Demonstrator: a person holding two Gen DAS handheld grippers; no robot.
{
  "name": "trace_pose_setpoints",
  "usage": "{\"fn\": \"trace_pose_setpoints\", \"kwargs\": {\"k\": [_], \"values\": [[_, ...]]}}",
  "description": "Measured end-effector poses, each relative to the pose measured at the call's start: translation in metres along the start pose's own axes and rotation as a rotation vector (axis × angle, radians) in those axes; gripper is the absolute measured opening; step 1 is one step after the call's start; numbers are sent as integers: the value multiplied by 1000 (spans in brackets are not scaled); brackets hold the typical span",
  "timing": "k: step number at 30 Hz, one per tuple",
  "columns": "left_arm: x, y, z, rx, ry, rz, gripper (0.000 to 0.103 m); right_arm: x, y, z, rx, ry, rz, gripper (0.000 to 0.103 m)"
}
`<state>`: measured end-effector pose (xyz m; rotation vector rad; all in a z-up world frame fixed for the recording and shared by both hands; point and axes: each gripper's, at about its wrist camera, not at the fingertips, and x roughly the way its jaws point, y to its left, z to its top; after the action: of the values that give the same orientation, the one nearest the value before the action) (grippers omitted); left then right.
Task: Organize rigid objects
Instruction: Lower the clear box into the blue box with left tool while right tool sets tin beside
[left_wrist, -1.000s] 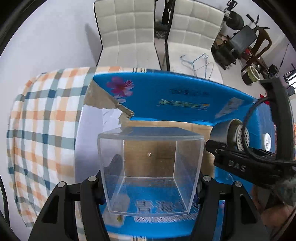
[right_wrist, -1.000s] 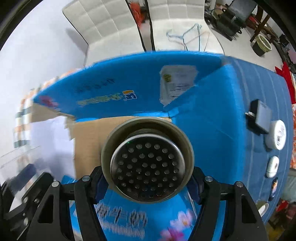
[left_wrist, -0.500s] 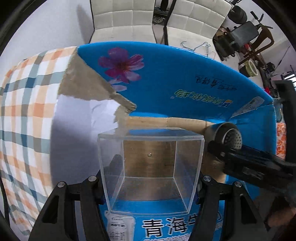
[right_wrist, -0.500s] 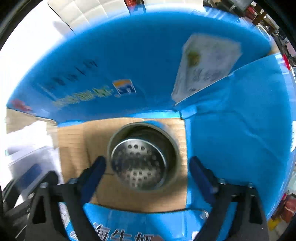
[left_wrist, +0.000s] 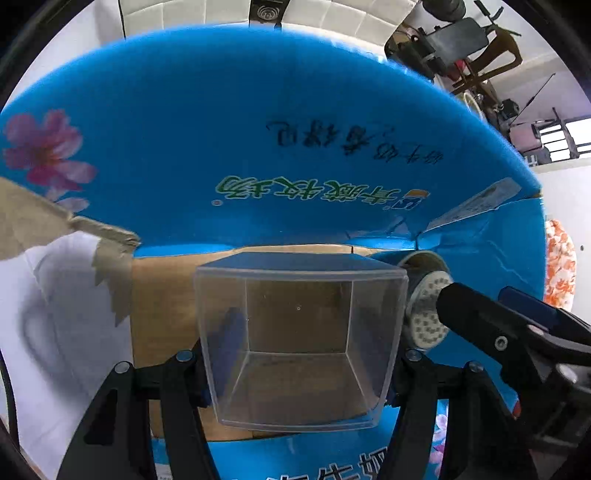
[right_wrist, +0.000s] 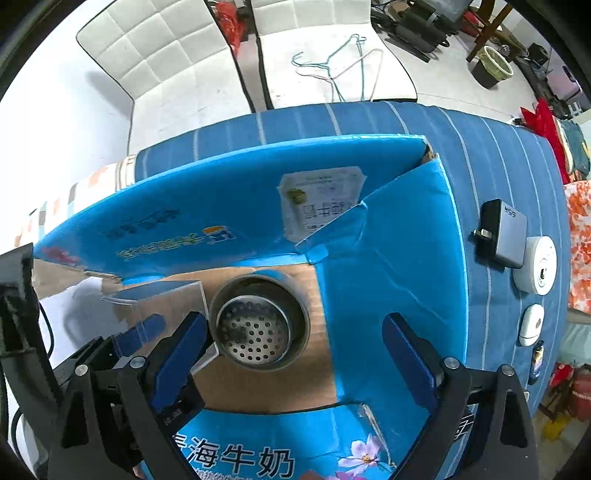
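Left hand-held gripper (left_wrist: 297, 369): closed on a clear box (left_wrist: 299, 343), one finger pressed on each side wall. The box is square, transparent and empty, its open mouth facing forward, away from the camera. It is held low inside the blue carton (left_wrist: 258, 147), over the brown carton floor; whether it touches that floor cannot be told.

Just right of the box, a metal strainer cup (right_wrist: 258, 325) lies on the carton floor. It is round and steel, with a perforated base visible down through its open mouth. In the left wrist view it sits close against the box's right wall.

Right hand-held gripper (right_wrist: 295, 354): jaws wide and empty. The cup lies ahead of it and toward its left finger (right_wrist: 181, 354), apart from both pads.

Judgement: the left gripper carries the piece in hand, and the coming move depends on setting the box down immediately left of the cup without knocking it.

On the striped desk (right_wrist: 498, 155) to the right, outside the carton, lie a charger (right_wrist: 508, 236) and small white items.
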<state>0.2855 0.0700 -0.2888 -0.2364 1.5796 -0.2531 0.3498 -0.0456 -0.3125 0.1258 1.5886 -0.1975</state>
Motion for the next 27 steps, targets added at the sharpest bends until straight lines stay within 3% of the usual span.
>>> {"fn": "trace_pose_setpoints", "kwargs": {"k": [3,4,5,8,14,16,27], "values": [[0,1,-1,-7,11,12,61,-1,4,0,11,8,11,98],[-1,1,0,-10,8,20,69,2,8,1,10,8,11,98],[-5,2,-1,-14,-3,46,83,6,11,0,10,6,12,98],[-16,3,-3,-23,-23,61,99,8,11,-3,9,3,17,98],[-49,0,-24,-11,-63,116,103,-13,5,-12,-15,-32,30,98],[-55,7,-38,-13,-78,125,103,-23,5,-20,-38,-55,21,103],[-120,28,-114,-18,-230,263,103,-68,9,-92,-177,-143,37,103]]}}
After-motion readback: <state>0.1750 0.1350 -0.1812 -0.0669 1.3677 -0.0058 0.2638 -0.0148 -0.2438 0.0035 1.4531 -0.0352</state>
